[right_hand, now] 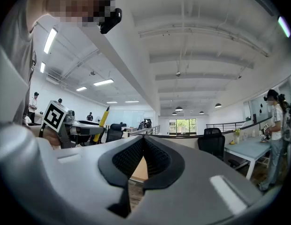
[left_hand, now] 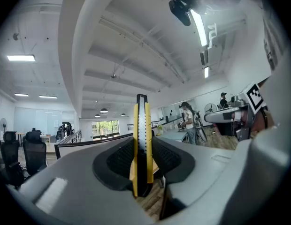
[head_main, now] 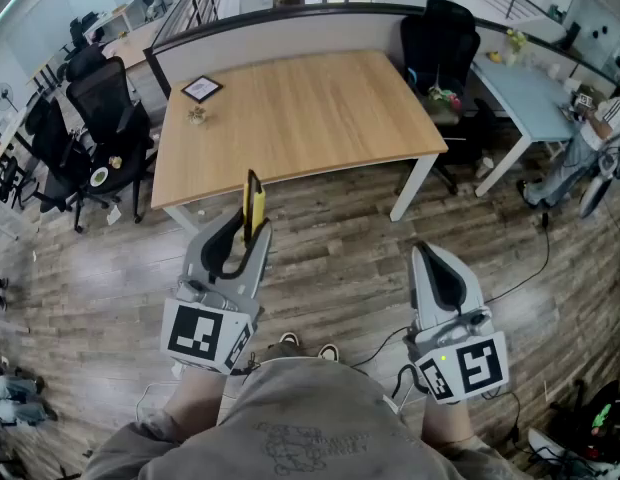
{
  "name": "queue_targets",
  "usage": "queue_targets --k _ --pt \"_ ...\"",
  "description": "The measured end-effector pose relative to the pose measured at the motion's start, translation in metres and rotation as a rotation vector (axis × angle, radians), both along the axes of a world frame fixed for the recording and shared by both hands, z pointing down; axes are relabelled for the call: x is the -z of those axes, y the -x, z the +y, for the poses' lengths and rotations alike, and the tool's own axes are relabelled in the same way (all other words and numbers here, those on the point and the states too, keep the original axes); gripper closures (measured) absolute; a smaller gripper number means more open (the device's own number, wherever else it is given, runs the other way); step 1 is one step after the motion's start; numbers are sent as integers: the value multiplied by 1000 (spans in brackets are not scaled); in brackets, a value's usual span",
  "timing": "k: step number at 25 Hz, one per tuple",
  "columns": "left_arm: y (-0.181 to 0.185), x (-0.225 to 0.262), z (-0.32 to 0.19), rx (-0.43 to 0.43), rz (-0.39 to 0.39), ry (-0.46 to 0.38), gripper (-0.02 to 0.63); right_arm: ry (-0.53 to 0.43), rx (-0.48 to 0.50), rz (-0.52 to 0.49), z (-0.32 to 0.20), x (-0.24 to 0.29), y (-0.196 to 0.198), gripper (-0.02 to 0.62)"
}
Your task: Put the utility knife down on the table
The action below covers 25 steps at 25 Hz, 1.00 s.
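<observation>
A yellow and black utility knife (head_main: 253, 201) stands upright between the pads of my left gripper (head_main: 247, 232), which is shut on its lower part. In the left gripper view the knife (left_hand: 141, 130) rises straight out of the jaws, its black tip on top. The wooden table (head_main: 320, 118) lies ahead, beyond the knife and lower down. My right gripper (head_main: 431, 259) hangs level to the right with its jaws together and nothing in them. From the right gripper view the knife (right_hand: 102, 122) and the left gripper (right_hand: 77, 128) show at the left.
On the table's far left corner lie a small framed picture (head_main: 202, 88) and a little object (head_main: 197, 116). Black office chairs (head_main: 108, 103) stand left of the table, another chair (head_main: 440, 38) behind it. A pale blue desk (head_main: 535, 93) and a seated person (head_main: 602, 128) are at the right.
</observation>
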<state>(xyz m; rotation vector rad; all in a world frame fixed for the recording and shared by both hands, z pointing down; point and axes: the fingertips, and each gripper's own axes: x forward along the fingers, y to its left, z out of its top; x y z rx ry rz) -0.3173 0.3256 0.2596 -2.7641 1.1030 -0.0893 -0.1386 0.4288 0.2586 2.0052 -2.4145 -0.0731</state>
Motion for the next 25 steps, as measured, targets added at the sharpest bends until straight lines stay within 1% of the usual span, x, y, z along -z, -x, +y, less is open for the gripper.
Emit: queue_targets --k 6,13,17,20,25 --pt "-6 1 -2 -35 23 24 489 11 18 -4 -5 -2 5 584" --pt "-9 -2 0 -39 26 33 489 33 34 -8 -2 -10 4 584" --pt "-13 -9 -1 -50 17 51 489 50 25 -17 1 -17 0 584" --pt "-21 -10 0 -69 7 57 489 64 37 -28 0 -21 -3 584" --pt "-32 -13 -11 -79 5 52 488 76 35 -37 -15 -27 -13 584"
